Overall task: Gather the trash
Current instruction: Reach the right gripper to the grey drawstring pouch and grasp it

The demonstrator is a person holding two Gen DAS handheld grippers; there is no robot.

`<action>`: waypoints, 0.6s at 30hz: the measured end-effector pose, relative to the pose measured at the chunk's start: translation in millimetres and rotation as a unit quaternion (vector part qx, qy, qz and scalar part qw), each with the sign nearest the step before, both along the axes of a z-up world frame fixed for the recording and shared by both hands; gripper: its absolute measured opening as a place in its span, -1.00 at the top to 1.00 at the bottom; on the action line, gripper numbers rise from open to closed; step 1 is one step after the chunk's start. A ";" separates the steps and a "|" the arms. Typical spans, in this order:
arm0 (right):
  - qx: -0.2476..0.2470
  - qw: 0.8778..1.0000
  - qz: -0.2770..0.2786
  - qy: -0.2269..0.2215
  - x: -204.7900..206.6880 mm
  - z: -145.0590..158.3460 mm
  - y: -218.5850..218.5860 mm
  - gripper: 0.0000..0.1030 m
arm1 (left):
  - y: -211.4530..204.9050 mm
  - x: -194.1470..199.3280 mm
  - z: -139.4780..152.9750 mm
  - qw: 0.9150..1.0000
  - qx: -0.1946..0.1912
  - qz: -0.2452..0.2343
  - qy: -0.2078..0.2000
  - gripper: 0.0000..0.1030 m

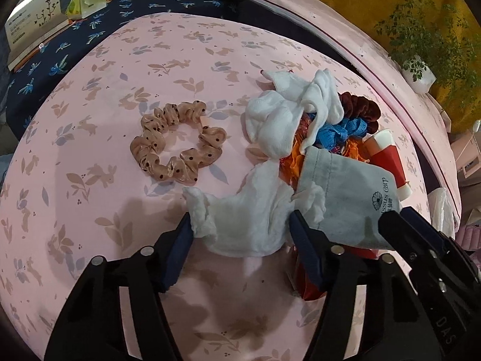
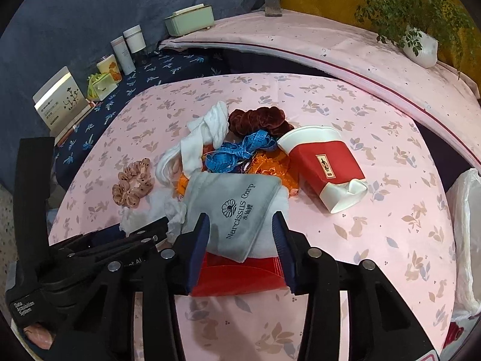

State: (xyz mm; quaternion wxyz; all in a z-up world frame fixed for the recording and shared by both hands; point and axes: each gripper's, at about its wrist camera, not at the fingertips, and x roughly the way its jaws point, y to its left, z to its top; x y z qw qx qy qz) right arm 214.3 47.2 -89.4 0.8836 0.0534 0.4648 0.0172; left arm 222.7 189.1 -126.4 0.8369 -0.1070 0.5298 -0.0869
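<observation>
the left hand-held gripper (image 1: 240, 225) has its jaws apart astride a crumpled white tissue (image 1: 243, 213) at the near edge of the pile on the pink table (image 1: 90, 180); the pads look at its edges, though a firm pinch cannot be told. the right hand-held gripper (image 2: 240, 231) straddles the grey pouch (image 2: 234, 207), jaws apart, not yet clamped. each should probably close low and squarely, taking 1 item only. the pouch's long axis runs diagonally, its bottom corner toward the camera.

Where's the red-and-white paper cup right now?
The red-and-white paper cup lies tipped over on the pink tablecloth, right of the pile, beside the grey pouch.
</observation>
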 end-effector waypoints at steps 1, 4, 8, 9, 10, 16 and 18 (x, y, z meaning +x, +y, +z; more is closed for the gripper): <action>-0.001 1.000 0.003 0.003 0.9 -2.2 1.1 0.40 | -1.0 -0.4 0.4 1.000 0.000 -0.003 0.000 0.04; 0.000 1.000 0.012 0.010 1.9 -6.7 3.5 0.80 | -2.9 -0.9 2.4 1.000 -0.003 -0.012 0.002 0.33; 0.008 1.000 0.023 -0.005 -1.7 0.6 3.6 0.90 | -3.4 -3.4 12.5 1.000 -0.007 -0.020 -0.004 0.73; 0.009 1.000 0.025 -0.012 -3.2 4.9 3.6 0.91 | -3.3 -4.3 17.0 1.000 -0.011 -0.021 -0.007 0.80; 0.011 0.999 0.028 -0.019 -4.6 10.5 2.9 0.91 | -3.3 -5.3 21.6 1.000 -0.014 -0.022 -0.009 0.81; 0.021 0.997 0.021 -0.067 -13.6 52.4 -9.9 0.91 | -11.9 -11.7 58.0 0.998 -0.016 -0.032 -0.046 0.85; 0.026 0.996 0.017 -0.082 -16.7 67.2 -16.9 0.91 | -17.2 -14.0 71.2 0.997 -0.018 -0.038 -0.060 0.85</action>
